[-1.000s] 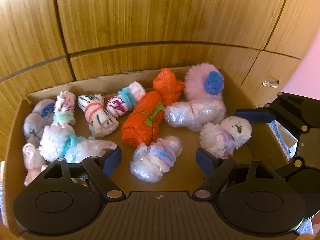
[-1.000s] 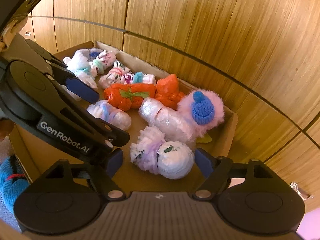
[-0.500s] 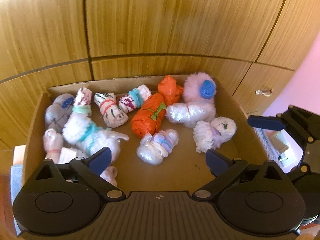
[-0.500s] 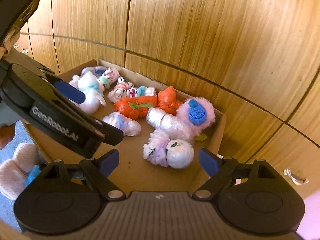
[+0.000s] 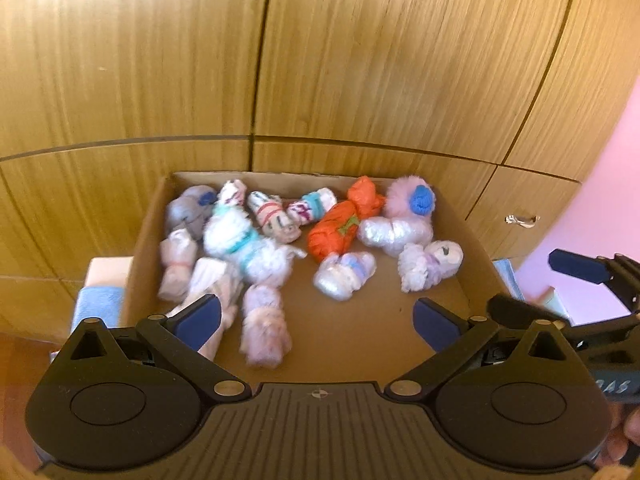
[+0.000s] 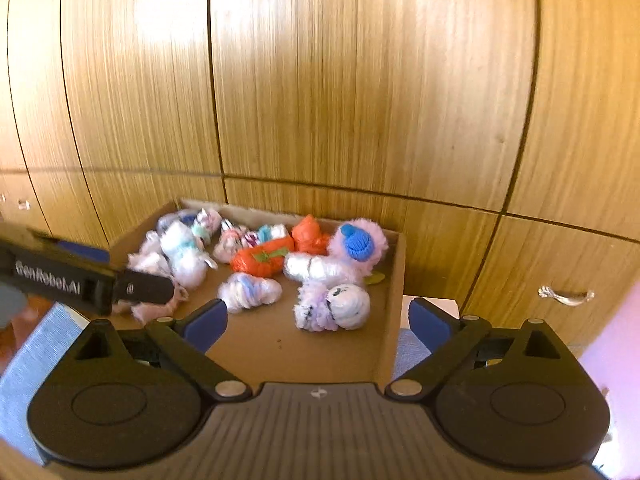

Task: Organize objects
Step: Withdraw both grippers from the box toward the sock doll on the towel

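- Left wrist view: the left tool (image 5: 316, 320) is spread wide with nothing between its fingers, poised over the near edge of the cardboard box (image 5: 472, 280).
- Right wrist view: the right tool (image 6: 318, 322) is likewise wide open and holds nothing; it stands outside the box, near its right-hand corner.
- Contents: the rolled sock bundles all lie on the box floor, among them the orange bundle (image 5: 334, 232), the pink fluffy bundle with a blue patch (image 5: 408, 200), the silver-white bundle (image 5: 394, 232) and the white-and-teal fluffy bundle (image 5: 244, 244).
- Arrangement: loose, some touching, not in rows.
- Outside the box: a blue folded cloth (image 5: 98, 304) beside the left wall; what it is remains unclear.
- Judgement: collection appears largely finished; tidying or a last item may remain.
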`<action>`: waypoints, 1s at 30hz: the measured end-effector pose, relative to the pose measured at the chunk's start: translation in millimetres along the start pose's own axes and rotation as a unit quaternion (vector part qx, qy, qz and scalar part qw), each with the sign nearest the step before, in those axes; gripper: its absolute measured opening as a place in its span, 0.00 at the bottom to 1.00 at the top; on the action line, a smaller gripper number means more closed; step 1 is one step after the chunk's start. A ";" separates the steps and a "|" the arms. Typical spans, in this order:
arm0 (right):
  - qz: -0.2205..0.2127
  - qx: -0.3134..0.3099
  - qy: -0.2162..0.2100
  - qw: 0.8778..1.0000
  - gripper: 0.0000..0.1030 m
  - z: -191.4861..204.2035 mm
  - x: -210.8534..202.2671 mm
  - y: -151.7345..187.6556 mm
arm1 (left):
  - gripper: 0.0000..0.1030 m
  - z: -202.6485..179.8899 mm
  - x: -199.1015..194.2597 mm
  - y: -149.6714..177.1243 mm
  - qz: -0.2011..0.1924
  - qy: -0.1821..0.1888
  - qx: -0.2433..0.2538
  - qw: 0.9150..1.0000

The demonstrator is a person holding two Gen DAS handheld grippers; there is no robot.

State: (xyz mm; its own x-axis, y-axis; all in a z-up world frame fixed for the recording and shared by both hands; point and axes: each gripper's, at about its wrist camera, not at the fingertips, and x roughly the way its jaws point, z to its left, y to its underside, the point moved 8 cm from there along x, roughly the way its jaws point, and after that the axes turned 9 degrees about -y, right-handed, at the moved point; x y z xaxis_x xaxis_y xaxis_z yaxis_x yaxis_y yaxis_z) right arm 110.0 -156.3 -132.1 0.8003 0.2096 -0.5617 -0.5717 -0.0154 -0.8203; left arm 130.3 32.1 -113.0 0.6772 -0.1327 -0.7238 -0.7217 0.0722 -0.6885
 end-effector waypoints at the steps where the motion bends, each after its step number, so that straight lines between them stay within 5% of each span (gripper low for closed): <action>1: -0.007 0.005 0.000 1.000 0.96 2.2 -4.8 1.2 | 0.99 2.8 -4.6 3.2 -0.005 -0.001 -0.001 1.000; 17: -0.010 0.028 -0.011 1.000 0.98 45.3 -21.7 73.3 | 1.00 24.4 -45.2 83.6 -0.056 -0.026 0.023 0.998; 30: -0.006 0.048 -0.010 0.999 0.99 48.7 -21.5 98.3 | 0.99 6.3 -38.1 131.0 -0.111 -0.026 0.119 0.986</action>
State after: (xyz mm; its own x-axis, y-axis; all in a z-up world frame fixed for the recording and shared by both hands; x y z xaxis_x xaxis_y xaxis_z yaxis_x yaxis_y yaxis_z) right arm 27.8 -114.7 -195.4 0.8044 0.2288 -0.5483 -0.5770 0.0805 -0.8128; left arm 10.9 52.9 -175.9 0.8255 -0.1218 -0.5511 -0.5046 0.2782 -0.8173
